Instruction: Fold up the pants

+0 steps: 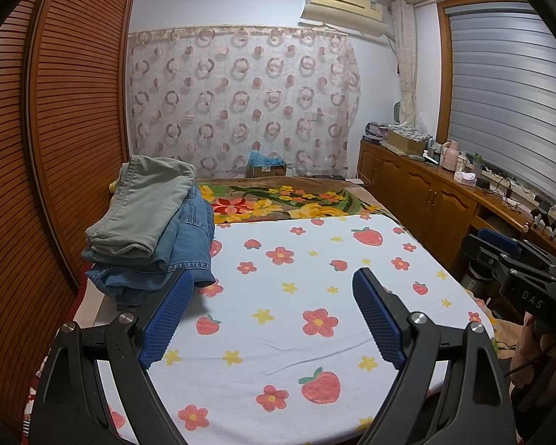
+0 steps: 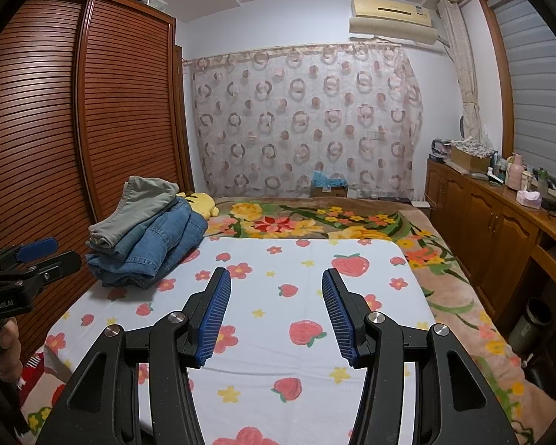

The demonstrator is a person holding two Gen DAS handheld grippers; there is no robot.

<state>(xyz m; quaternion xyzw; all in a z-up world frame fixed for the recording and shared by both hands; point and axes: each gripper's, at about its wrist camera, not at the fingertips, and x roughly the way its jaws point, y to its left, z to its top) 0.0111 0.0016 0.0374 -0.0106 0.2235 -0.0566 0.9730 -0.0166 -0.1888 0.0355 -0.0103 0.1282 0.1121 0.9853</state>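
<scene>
**Pants Stack: Handling and Grip Points**

Work surface: bed covered by a white strawberry-and-flower sheet [image 2: 307, 278], flat and bare in the middle; beyond it, a floral blanket [image 2: 315, 222].

Location of the task items: stack of pants [image 1: 148, 230] at the far left of the sheet, beside the slatted wardrobe doors [image 1: 55, 148]. Top layer: grey-green pants [image 1: 144, 204], roughly folded. Below: blue denim jeans [image 1: 189, 244], bunched and loosely heaped; number of denim pairs not readable.

Handling, as judged: soft and limp throughout, no shape held when lifted. Denim likely heavier and stiffer, good friction against ribbed pads, thick at seams and hems. Grey-green fabric likely lighter and prone to sagging. Not fragile. Risk of dragging the lower layers when pulling the top one.

Recommended hold: waistband or a hem edge, one point per gripper, well apart, for spreading on the bare sheet.

Left gripper [image 1: 274, 296]: jaws wide, nothing between the blue pads, poised above the sheet just beside the stack.

Right gripper [image 2: 276, 296]: jaws moderately apart, empty, above the middle of the sheet.
</scene>
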